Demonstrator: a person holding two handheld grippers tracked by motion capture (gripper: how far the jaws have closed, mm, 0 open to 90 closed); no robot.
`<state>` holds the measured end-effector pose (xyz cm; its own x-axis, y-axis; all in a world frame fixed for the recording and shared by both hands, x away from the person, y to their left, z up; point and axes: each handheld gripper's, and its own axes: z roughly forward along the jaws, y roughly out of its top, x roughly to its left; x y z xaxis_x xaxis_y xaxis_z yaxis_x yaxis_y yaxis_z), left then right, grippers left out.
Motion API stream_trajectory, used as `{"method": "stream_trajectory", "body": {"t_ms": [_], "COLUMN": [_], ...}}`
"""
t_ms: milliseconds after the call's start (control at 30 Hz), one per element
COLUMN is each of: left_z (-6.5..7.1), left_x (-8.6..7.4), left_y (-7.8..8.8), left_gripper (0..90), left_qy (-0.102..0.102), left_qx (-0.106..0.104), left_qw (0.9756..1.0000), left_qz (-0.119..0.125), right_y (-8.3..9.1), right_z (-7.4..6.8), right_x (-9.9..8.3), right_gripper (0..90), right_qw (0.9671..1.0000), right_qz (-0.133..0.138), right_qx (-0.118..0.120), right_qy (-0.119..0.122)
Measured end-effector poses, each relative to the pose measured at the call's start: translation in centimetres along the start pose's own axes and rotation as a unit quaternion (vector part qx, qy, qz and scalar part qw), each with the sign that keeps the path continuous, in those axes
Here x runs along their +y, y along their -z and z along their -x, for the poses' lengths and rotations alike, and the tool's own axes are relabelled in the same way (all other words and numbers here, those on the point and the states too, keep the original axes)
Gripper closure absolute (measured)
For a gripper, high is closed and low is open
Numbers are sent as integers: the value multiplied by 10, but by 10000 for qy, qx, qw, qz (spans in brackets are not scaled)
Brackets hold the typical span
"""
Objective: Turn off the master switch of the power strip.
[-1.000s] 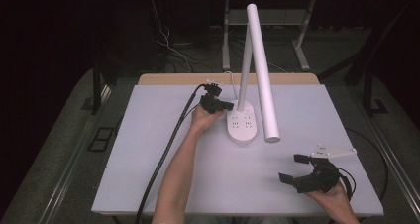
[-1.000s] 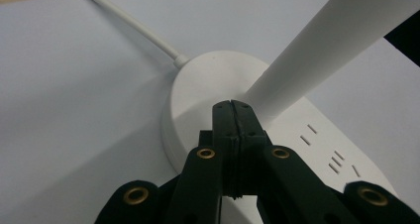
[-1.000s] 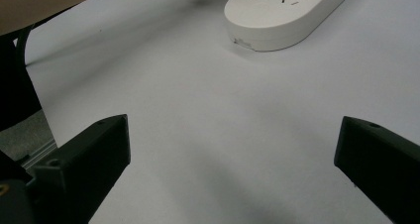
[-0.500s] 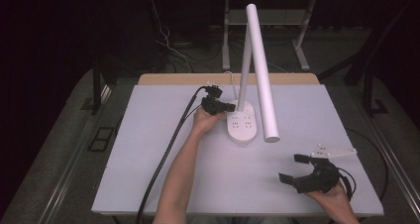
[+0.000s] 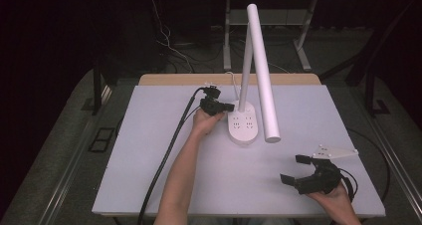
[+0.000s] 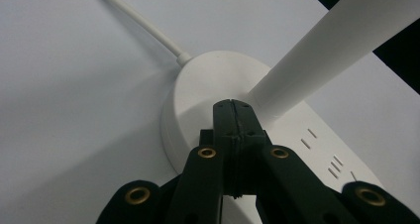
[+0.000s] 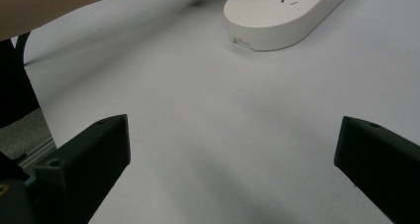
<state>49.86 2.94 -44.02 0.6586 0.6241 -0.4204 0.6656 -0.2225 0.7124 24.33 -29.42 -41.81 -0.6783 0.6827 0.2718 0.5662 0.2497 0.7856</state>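
A white desk lamp stands on the table; its oval base [image 5: 243,126] carries power sockets, a slim stem [image 5: 245,65] rises from it, and a long tube head [image 5: 262,70] slopes forward. My left gripper [image 5: 232,106] is shut, jaws pressed together with nothing between them, tips on the rear of the base [image 6: 208,90] right at the foot of the stem [image 6: 327,50]. My right gripper [image 5: 293,169] rests open at the near right of the table, its jaws wide apart over bare surface [image 7: 233,149], the lamp base [image 7: 285,11] lying ahead of it.
The lamp's white cord [image 6: 138,23] runs off the back of the base. A thick black cable [image 5: 169,150] trails from the left gripper along the forearm to the table's near edge. The table top [image 5: 149,150] is pale lilac, with dark floor and table legs behind.
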Motion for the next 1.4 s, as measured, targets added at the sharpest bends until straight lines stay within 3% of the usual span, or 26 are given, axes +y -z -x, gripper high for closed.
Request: {"method": "stream_trajectory", "body": {"t_ms": [267,367,567,800,867,967,1067,1133,1200,1333,1400], "left_z": [4,7,8,13,13,12,10,11,13,14,15], "left_x": [2,3,3,7,7,6,6,9,10,14,15], "left_y": [-2,-3,-5,-1,2,6,9,15,16,28,33], "left_gripper": [900,900,900,900,900,900,900,900,899,897,896], "left_qy": [62,-99,31,-248,-407,-495,-412,-505,-457,-646,-584], "left_qx": [102,217,288,462,520,452,404,398,379,352,350], "left_qw": [9999,9997,9996,9985,9976,9974,9983,9979,9982,9973,9977], "left_qz": [-13,-93,-34,-133,-216,-259,-126,-71,-5,-17,70], "right_y": [1,2,3,4,4,3,3,3,3,3,3], "right_z": [0,0,0,0,1,1,1,1,1,1,1], "right_x": [0,0,0,0,0,1,1,1,1,1,1], "right_gripper": [1,1,1,2,1,1,2,1,1,1,1], "right_qw": [10000,10000,10000,10000,9999,9999,10000,10000,10000,9999,9999], "right_qz": [26,41,47,80,100,101,76,79,78,86,92], "right_qx": [-14,-28,-44,-51,-49,-51,-48,-46,-49,-58,-54], "right_qy": [-4,-4,-25,-15,-31,-21,-37,-39,-35,-42,-28]}}
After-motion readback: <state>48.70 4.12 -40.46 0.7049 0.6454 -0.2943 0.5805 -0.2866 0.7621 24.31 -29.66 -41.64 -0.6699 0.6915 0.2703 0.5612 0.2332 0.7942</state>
